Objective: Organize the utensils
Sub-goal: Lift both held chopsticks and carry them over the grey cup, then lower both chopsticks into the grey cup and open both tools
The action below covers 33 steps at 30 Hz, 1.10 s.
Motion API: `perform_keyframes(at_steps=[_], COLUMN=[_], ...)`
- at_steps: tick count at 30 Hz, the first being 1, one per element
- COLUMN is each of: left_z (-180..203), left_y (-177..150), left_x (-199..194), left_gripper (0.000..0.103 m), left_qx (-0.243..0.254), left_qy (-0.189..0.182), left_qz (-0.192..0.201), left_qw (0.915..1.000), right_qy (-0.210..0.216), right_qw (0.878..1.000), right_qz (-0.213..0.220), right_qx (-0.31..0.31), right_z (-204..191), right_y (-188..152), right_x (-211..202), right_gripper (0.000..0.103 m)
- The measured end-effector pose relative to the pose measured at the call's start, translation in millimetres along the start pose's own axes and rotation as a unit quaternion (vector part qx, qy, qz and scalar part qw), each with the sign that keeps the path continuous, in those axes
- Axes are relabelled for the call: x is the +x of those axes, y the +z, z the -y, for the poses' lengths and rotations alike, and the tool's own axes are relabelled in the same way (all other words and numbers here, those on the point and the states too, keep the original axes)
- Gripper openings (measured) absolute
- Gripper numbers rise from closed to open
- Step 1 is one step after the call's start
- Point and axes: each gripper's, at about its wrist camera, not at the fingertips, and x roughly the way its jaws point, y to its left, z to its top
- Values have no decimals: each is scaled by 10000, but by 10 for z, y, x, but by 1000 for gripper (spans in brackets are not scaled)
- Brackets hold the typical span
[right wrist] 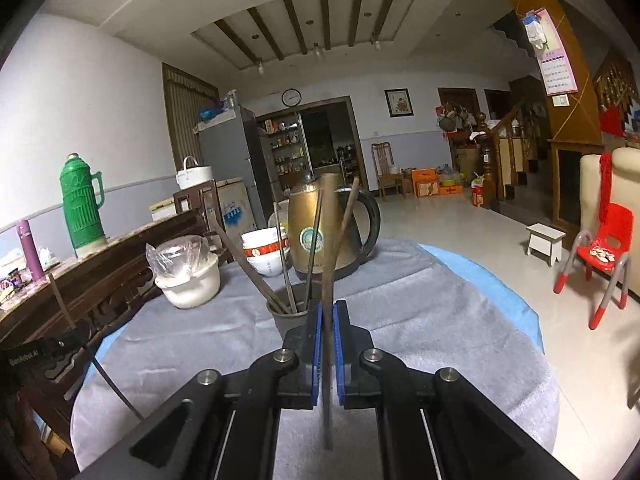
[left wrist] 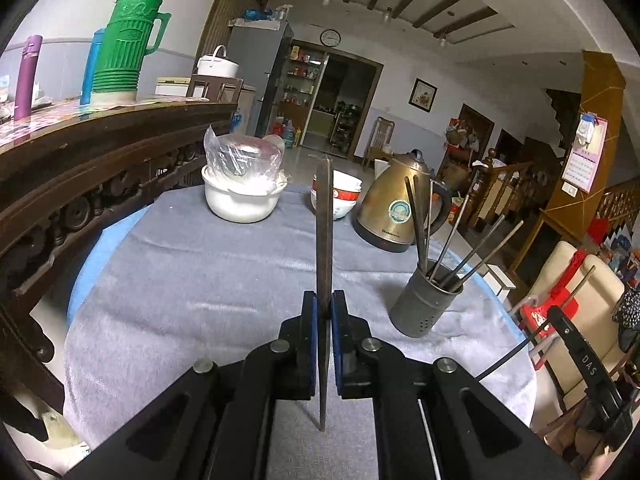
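Holding one chopstick in each gripper, we judge the drop into the holder (left wrist: 426, 306) to be the risky part. Our left gripper (left wrist: 324, 312) has its blue pads pressed flat against a dark chopstick (left wrist: 324, 216), which stands nearly upright with its lower tip below the pads. Our right gripper (right wrist: 326, 320) is likewise clamped on a brown chopstick (right wrist: 329, 248), slightly tilted.

The right chopstick sits directly in front of the holder (right wrist: 288, 316) in that view, so we would guess it goes in first. Sticks already inside fan outward in several directions; a descending tip could strike one and skid off the rim, or lever the holder over, since it looks light and stands on soft grey cloth (left wrist: 192, 272). Releasing too high could let the stick bounce out. Our two grippers are also near each other beside the holder, so a crossing move might knock chopstick against chopstick.

Behind the holder stands a brass-coloured kettle (left wrist: 394, 204); its contents are hidden. Left of the kettle is a stack of white bowls with red bands (left wrist: 344, 196); whether anything is in the top one, we cannot tell. Further left from the holder, a white pot (left wrist: 242, 198) carries a plastic-wrapped bowl (left wrist: 242, 158) on top. The holder itself contains several dark chopsticks (left wrist: 452, 252), leaning against its rim.
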Motion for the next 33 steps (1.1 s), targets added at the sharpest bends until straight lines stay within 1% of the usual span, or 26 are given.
perform_keyframes(at_steps=[4,7,9,15,22,33], left_z=[12,-22,-70,-182,-245,-259], left_y=[70,127,176,291,324,360], left_x=[-40,-93,-147,-208,-243,-196], left_gripper=[7,7,7,7,7,7], left_qx=[-55,-191,-290,-520,-686,-769], left_qy=[8,-20,-9,-19,-127,-232], left_qz=[78,155,253,345,401,349], left_qw=[10000,9997,9993,9980,9968,9962], right_qy=[158,290,371,628,753,776], right_qw=[9998,9995,9993,9980,9970,9968], right_qz=[48,44,32,9,-73,-141], right_qx=[66,69,66,-37,-146,-134], right_z=[-8,-51,-102,-307,-448,-444], right_y=[71,124,161,220,257,270], right_x=[-2,-3,2,31,104,152], right_gripper=[6,6,6,6,6,6])
